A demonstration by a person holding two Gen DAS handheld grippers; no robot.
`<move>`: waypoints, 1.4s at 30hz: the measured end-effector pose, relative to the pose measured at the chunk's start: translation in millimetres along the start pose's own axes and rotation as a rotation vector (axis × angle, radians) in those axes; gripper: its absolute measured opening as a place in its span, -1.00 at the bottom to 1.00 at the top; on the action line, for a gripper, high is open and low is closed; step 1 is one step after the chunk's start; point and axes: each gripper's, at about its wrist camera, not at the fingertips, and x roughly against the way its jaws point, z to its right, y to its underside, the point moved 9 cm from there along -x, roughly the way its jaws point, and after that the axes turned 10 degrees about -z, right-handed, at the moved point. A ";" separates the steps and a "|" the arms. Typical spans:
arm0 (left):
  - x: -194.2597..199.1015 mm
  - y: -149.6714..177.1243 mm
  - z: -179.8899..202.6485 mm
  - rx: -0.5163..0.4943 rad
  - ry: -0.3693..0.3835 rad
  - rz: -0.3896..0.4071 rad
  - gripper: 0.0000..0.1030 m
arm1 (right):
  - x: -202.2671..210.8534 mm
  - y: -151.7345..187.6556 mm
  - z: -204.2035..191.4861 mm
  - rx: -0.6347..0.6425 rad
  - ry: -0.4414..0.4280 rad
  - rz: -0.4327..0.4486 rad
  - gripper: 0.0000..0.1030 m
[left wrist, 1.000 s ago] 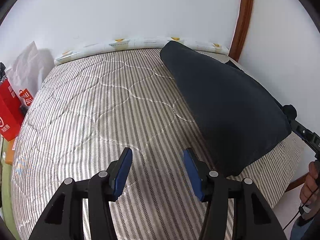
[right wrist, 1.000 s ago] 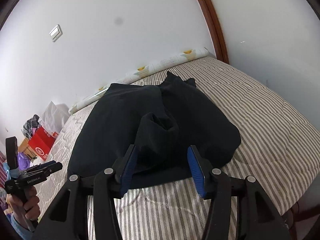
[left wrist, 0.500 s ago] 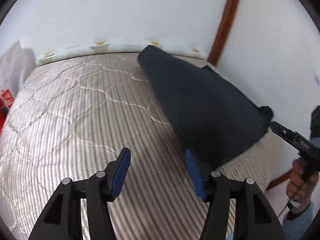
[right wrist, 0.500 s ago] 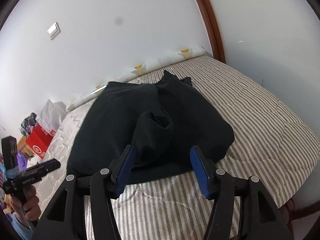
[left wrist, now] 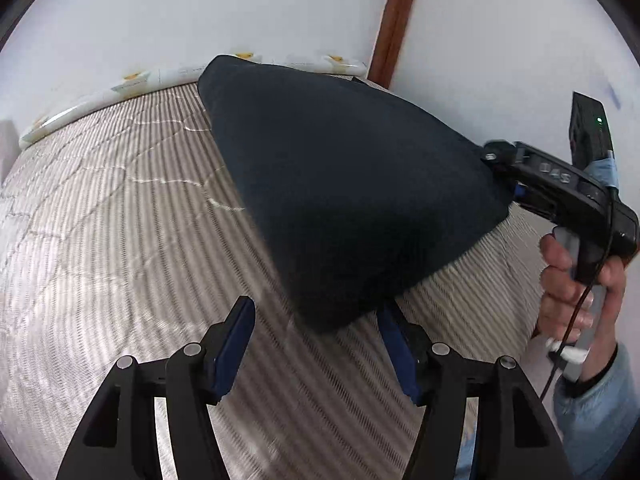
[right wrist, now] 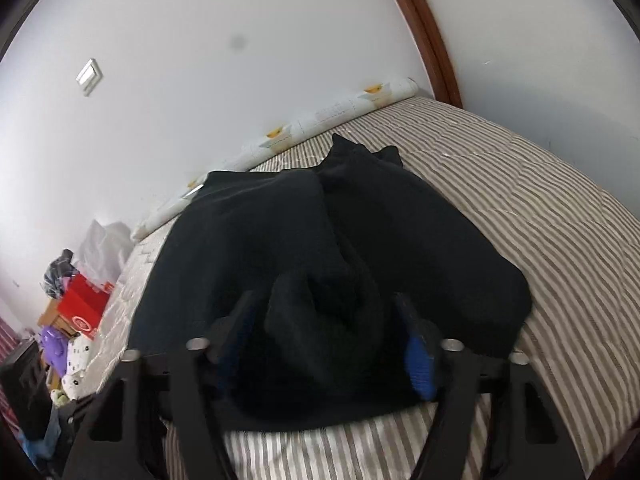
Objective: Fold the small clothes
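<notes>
A black garment [left wrist: 352, 184] lies bunched on a striped bed [left wrist: 100, 240]. In the left wrist view my left gripper [left wrist: 316, 340] is open, its blue-padded fingers [left wrist: 234, 344] just short of the garment's near corner. The right gripper body [left wrist: 560, 188] shows at the garment's right edge, held by a hand. In the right wrist view the garment [right wrist: 320, 248] fills the middle. My right gripper [right wrist: 328, 340] is open, its jaws on either side of a raised fold of the cloth.
A white wall and a brown wooden frame [left wrist: 394, 20] stand behind the bed. A patterned roll [right wrist: 320, 124] lies along the bed's far edge. Red bags and clutter [right wrist: 76, 312] sit beside the bed at left.
My left gripper has moved right, toward the garment's near corner. My right gripper has pushed forward so the raised fold now lies between its jaws.
</notes>
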 end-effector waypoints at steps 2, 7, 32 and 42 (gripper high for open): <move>-7.1 -6.1 1.5 0.019 -0.011 0.000 0.19 | -14.6 -8.2 -5.0 -0.004 0.008 -0.010 -0.26; -14.1 -17.0 7.7 0.018 -0.047 0.006 0.19 | 4.4 -35.0 -11.5 0.074 -0.013 0.095 -0.74; -20.8 -39.1 35.8 0.034 -0.098 0.083 -0.38 | 13.8 -0.8 94.2 -0.102 0.135 -0.003 0.18; 7.1 -33.1 -17.5 0.190 -0.089 0.145 -0.57 | -20.7 -9.1 39.1 -0.045 0.052 -0.027 -0.61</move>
